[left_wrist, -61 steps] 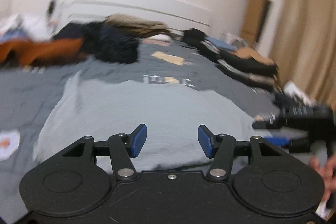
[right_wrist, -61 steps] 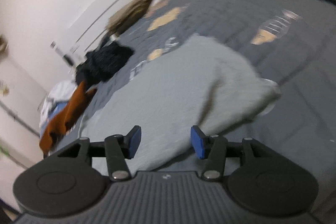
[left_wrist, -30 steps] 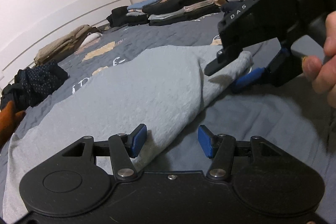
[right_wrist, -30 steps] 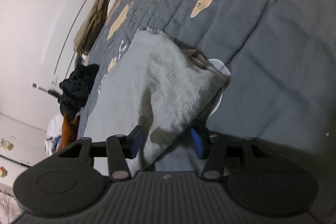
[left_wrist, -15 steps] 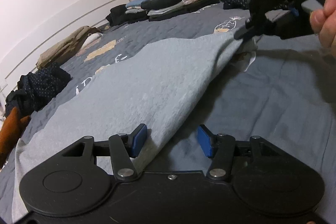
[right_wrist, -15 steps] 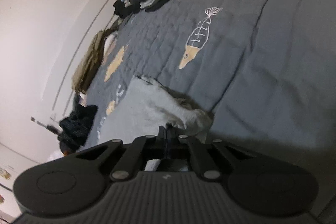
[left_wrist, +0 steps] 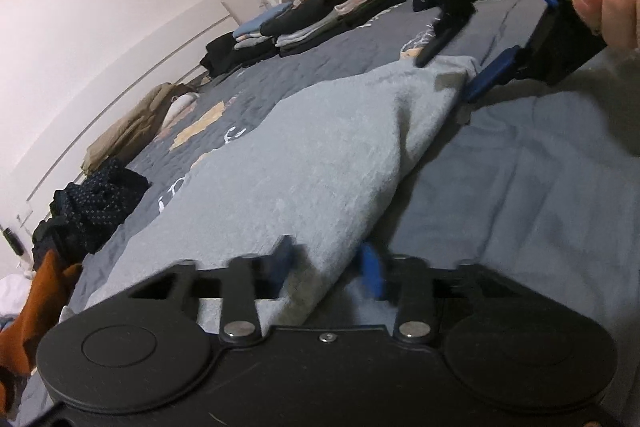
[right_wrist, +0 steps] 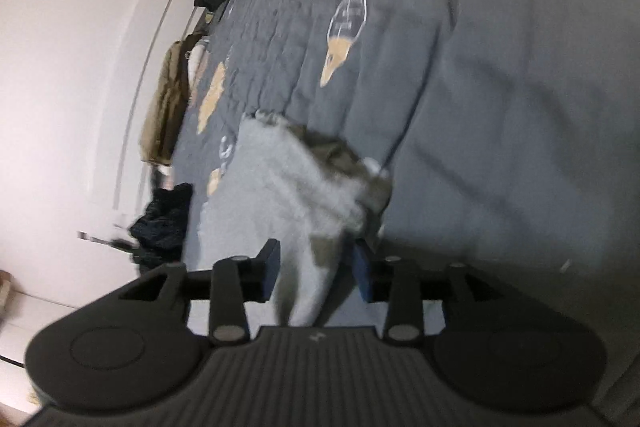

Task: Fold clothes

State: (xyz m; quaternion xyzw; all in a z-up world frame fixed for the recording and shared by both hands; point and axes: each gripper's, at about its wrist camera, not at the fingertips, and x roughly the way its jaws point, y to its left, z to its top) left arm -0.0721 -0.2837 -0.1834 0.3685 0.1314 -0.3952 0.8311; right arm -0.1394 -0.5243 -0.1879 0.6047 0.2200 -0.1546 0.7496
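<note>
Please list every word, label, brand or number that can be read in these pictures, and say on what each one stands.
No text can be read.
White marks on the dark grey quilted bedspread beside the light grey garment: too blurred to read.
Small pale mark on the ribbed black body of the right gripper: too small to read.

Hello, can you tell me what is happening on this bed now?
A person is folding a light grey garment on a grey bedspread, with a hand-held gripper in each hand. The left hand-held gripper is closing on the near edge of the garment. The right hand-held gripper is opening, with the far corner between its pads. Folded clothes are stacked further up the bed.
</note>
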